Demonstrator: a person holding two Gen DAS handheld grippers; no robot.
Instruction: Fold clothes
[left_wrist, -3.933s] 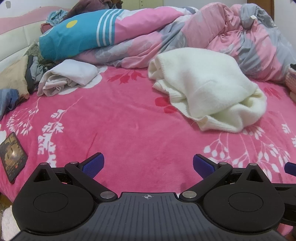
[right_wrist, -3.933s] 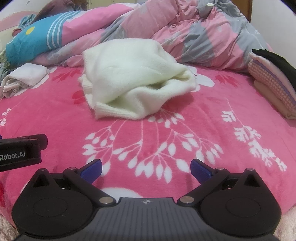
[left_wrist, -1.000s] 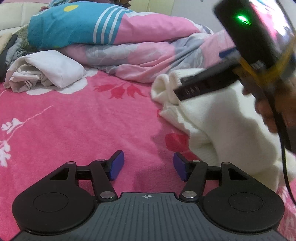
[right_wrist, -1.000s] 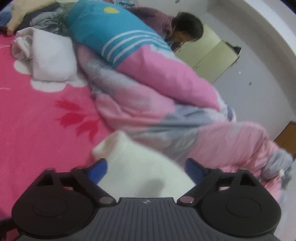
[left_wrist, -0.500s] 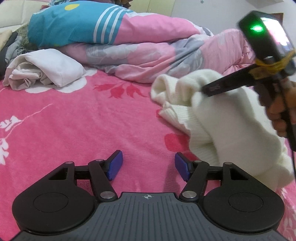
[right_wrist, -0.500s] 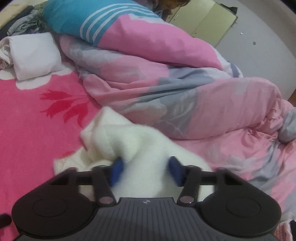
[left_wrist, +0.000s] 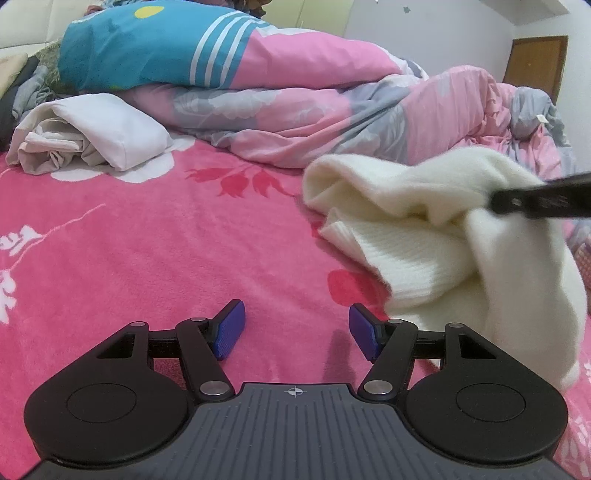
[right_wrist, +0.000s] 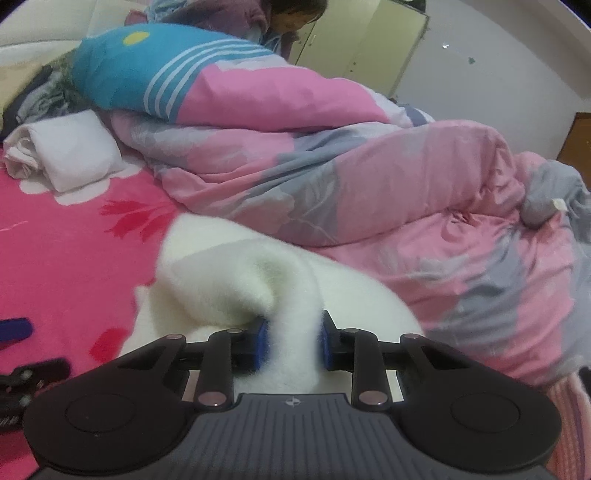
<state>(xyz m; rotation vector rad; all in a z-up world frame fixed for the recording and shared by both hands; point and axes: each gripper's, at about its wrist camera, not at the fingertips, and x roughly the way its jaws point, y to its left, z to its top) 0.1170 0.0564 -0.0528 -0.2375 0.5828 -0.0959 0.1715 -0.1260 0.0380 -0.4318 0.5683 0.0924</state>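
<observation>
A cream knitted sweater (left_wrist: 424, 229) lies crumpled on the pink flowered blanket (left_wrist: 166, 240), at the right in the left wrist view. My right gripper (right_wrist: 291, 343) has a raised fold of the sweater (right_wrist: 229, 273) between its blue pads. Its jaws are closing and the pads press on the fold. One of its black fingers (left_wrist: 539, 201) reaches into the sweater from the right edge. My left gripper (left_wrist: 297, 328) is open low over bare blanket, just left of the sweater's ribbed hem, with nothing between its pads.
A rolled white cloth (left_wrist: 92, 136) lies at the back left. A bunched pink and grey quilt (left_wrist: 332, 122) and a blue striped pillow (left_wrist: 147, 48) run along the back. A person (right_wrist: 291, 18) sits behind the pillow, before pale green cupboards (right_wrist: 369, 40).
My right gripper has closed on a fold of the sweater and drawn it up and to the right. The left gripper has stayed in place, still open.
</observation>
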